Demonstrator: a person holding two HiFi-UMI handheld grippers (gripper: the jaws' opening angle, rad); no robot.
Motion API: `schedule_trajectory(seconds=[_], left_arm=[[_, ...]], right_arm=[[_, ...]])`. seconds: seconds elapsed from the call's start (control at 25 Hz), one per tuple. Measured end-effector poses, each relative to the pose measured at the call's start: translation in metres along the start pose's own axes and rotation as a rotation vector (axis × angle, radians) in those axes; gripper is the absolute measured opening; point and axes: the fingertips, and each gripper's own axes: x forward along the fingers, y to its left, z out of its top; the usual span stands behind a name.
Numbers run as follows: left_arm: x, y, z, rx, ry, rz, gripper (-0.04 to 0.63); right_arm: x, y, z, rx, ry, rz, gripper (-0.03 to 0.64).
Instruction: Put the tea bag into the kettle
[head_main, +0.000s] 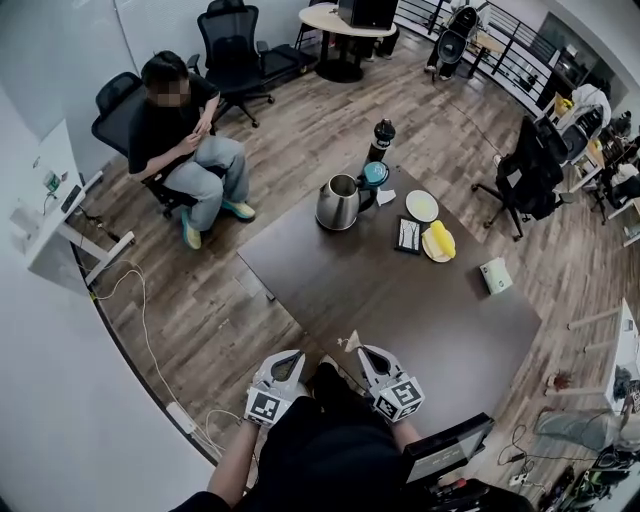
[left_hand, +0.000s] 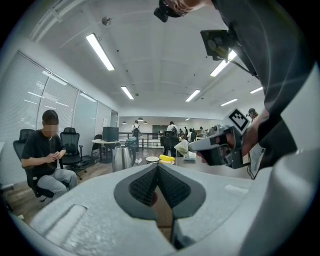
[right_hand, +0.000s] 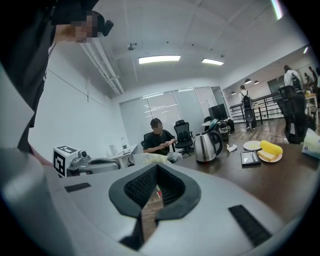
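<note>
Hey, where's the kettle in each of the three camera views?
Head view: kettle upper centre, at the table's far end.
Left gripper view: left of centre, midway up.
Right gripper view: right of centre, midway up.
Shared landmark: seated person, always left of it.

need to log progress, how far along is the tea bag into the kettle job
Done: the tea bag is pinched in the right claw, by the near edge of the table. In hand: the bag is held far from the kettle, which stands across the table; the left claw is shut on nothing. Left: carry it over and drop it in.
</note>
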Motion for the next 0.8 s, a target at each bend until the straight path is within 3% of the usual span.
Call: schedule_trajectory(seconds=[0.24,0.48,0.6,0.8], left_arm=[[0.027,0.024,0.011,-0.126,0.026,0.052,0.002],[0.065,0.039,0.019,-0.118,0.088,0.055,0.002],[0.081,0.046,0.024,-0.099,0.097,0.063,0.002],[0.098,0.049,0.014,-0.139,0.116,0.066,0.002]], right_arm=[[0.029,-0.030,0.012,0.043,-0.057,0.017,0.006],[0.044,-0.061,0.029,0.068,-0.123,0.035,0.006],[0.044,-0.083,0.032,0.061,-0.134,0.012,0.006],[0.038,-0.110,0.024,0.082,-0.116,-0.046,0.006]])
